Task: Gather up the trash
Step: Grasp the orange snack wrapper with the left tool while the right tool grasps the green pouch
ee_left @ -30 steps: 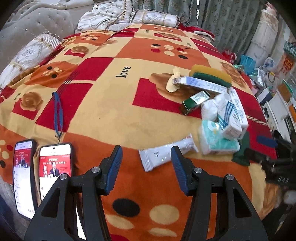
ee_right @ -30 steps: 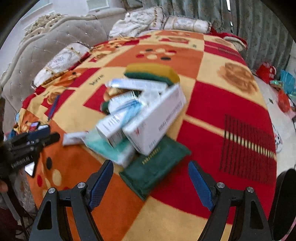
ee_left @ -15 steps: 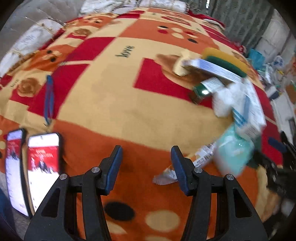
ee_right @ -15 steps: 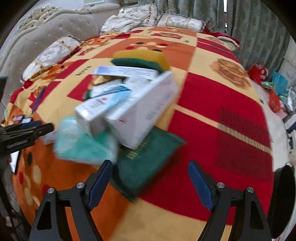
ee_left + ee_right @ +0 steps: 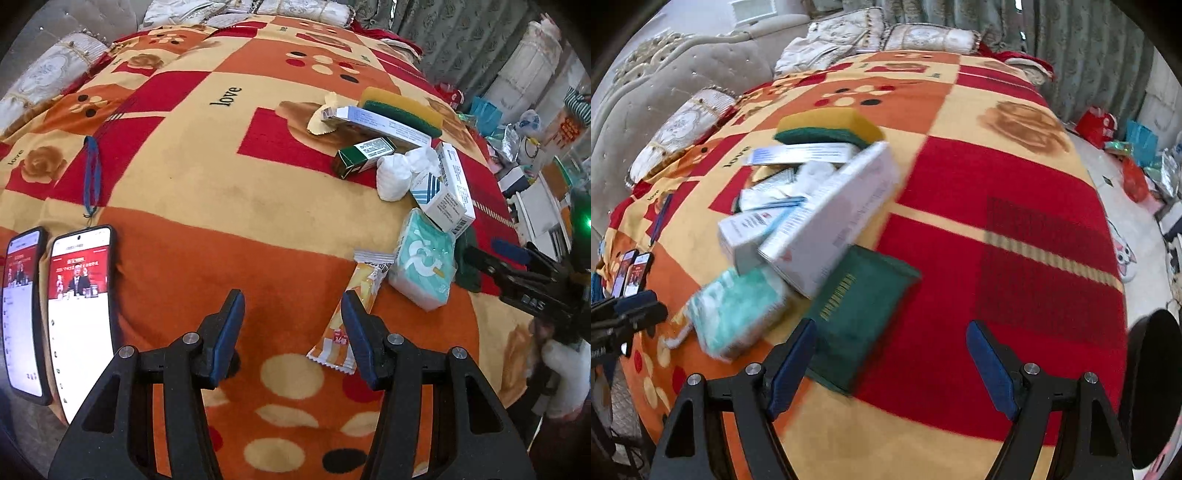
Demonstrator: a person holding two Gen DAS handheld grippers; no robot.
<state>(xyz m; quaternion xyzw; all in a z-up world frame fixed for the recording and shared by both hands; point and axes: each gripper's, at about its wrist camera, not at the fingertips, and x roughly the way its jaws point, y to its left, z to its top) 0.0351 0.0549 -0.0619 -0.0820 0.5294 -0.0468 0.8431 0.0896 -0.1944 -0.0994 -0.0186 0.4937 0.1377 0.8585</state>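
A pile of trash lies on a patterned blanket point(image 5: 207, 206): a yellow snack wrapper point(image 5: 351, 314), a teal tissue pack point(image 5: 421, 266), white boxes point(image 5: 443, 192), a green box point(image 5: 364, 155), crumpled tissue point(image 5: 397, 173), a long blue-white box point(image 5: 376, 123) and a yellow-green sponge point(image 5: 402, 109). My left gripper point(image 5: 291, 325) is open and empty, its right finger beside the wrapper. My right gripper point(image 5: 892, 363) is open and empty, over a dark green booklet point(image 5: 857, 314) at the pile's near edge. It also shows in the left wrist view point(image 5: 517, 266).
Two lit phones point(image 5: 79, 306) lie at the blanket's left edge, a blue lanyard point(image 5: 92, 177) behind them. Pillows point(image 5: 923, 37) and a padded headboard point(image 5: 665, 92) stand at the far end. Bags and clutter point(image 5: 532, 147) are on the floor to the right.
The left gripper has moved left of the snack wrapper, which now lies by its right finger. The right wrist view has shifted closer over the green booklet. Both grippers stay open.
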